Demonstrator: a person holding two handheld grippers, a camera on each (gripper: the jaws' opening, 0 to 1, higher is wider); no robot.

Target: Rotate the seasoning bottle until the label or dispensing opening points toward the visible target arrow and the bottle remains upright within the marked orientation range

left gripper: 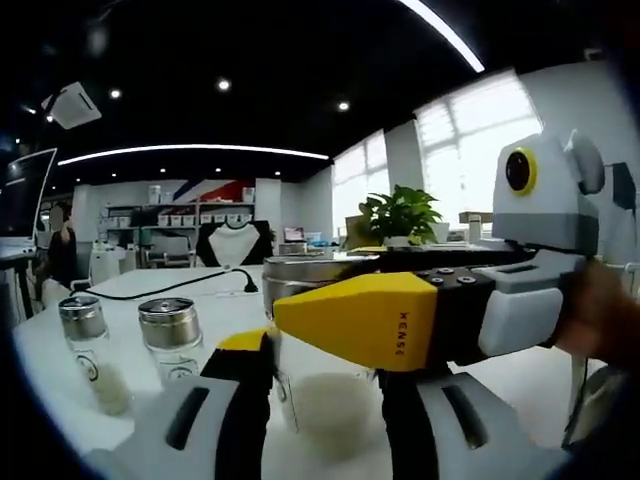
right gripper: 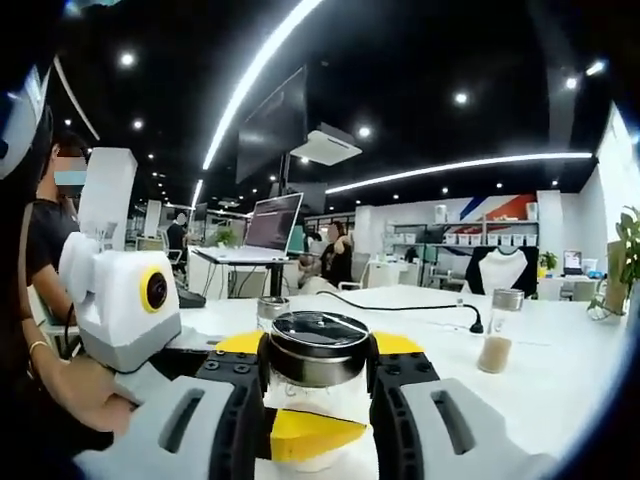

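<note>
The right tool (right gripper: 318, 400) is clamped on the seasoning bottle's metal cap (right gripper: 318, 345), one black jaw on each side of it, and the cap sits level between them. The left tool (left gripper: 325, 400) is closed on the glass body of the same seasoning bottle (left gripper: 325, 405) lower down, where pale powder shows between its jaws; in the left gripper view the right tool crosses just above them at cap height. The bottle stands upright on the near part of the white counter (left gripper: 200, 300).

I judge the turning step to be in hand: one tool steadies the body while the other twists. No target arrow can be made out, so how far round it must go cannot be told. The next move calls for a slow twist about the bottle's own axis without tipping it.

Two more shaker bottles (left gripper: 170, 340) stand to the left, and another (right gripper: 499, 330) far right near a black cable (right gripper: 400, 305).
</note>
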